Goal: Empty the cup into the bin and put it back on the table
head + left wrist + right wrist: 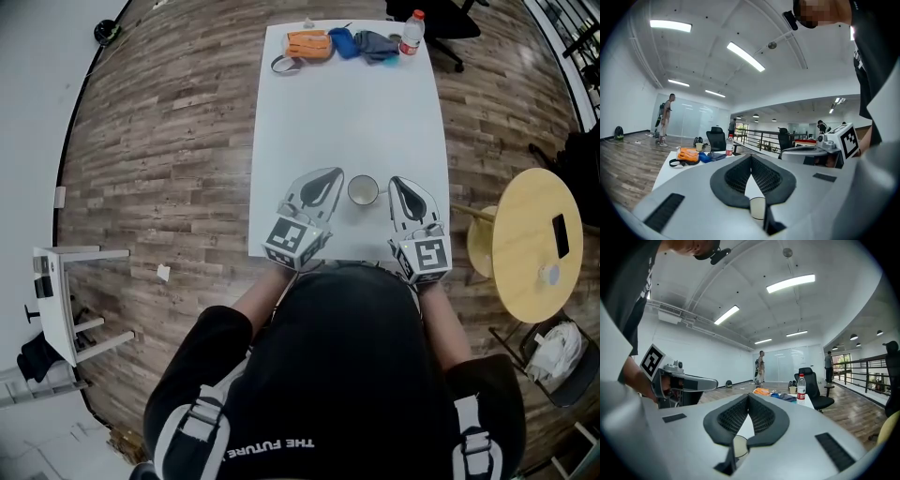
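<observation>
head view: white cup (363, 190) upright, seemingly empty, between left gripper (334, 174), right gripper (395, 181); jaws closed, empty.

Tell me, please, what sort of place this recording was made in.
Most likely an open-plan office or lab space: a white table stands on wood-plank flooring, with a black office chair beyond it, a glass partition wall and ceiling strip lights.

A white counter (347, 112) stands on a wooden plank floor (169, 159). Near its front edge sits an open cup (363, 190), upright. Along the far edge lie an orange pouch (308, 44), a blue pouch (343, 41), a grey cloth (377, 44) and an upright bottle (411, 32).
</observation>
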`<state>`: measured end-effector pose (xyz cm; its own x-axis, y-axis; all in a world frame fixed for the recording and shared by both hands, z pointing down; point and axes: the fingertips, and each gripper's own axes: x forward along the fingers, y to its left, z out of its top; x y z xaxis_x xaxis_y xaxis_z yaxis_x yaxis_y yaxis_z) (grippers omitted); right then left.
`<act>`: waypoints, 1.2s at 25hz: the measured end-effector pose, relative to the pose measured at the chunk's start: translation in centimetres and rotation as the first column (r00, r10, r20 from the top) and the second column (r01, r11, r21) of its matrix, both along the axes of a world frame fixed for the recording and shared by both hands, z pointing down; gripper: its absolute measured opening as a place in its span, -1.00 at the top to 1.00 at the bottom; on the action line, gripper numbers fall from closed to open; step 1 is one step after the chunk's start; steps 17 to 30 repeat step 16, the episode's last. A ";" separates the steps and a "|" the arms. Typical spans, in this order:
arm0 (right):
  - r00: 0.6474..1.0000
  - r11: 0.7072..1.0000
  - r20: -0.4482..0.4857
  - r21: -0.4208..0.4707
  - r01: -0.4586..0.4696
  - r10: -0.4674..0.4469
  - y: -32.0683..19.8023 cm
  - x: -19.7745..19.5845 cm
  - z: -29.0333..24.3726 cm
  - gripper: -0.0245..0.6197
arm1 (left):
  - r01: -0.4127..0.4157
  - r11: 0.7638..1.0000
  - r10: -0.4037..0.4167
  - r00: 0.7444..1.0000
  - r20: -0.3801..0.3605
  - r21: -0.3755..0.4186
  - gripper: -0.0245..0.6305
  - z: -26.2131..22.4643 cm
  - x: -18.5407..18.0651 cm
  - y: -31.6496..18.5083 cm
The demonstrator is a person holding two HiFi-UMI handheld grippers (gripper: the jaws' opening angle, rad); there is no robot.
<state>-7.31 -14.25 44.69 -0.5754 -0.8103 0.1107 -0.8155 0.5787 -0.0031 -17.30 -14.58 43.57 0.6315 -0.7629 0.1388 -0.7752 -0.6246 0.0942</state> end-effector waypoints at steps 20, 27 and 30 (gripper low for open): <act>1.000 1.000 -0.013 0.007 -0.003 0.003 -0.9 -0.2 0.5 0.88 | -0.033 0.999 0.033 0.999 -0.009 -0.007 0.86 0.5 0.7 -1.1; 1.000 1.000 -0.013 0.007 -0.003 0.003 -0.9 -0.2 0.5 0.88 | -0.033 0.999 0.033 0.999 -0.009 -0.007 0.86 0.5 0.7 -1.1; 1.000 1.000 -0.013 0.007 -0.003 0.003 -0.9 -0.2 0.5 0.88 | -0.033 0.999 0.033 0.999 -0.009 -0.007 0.86 0.5 0.7 -1.1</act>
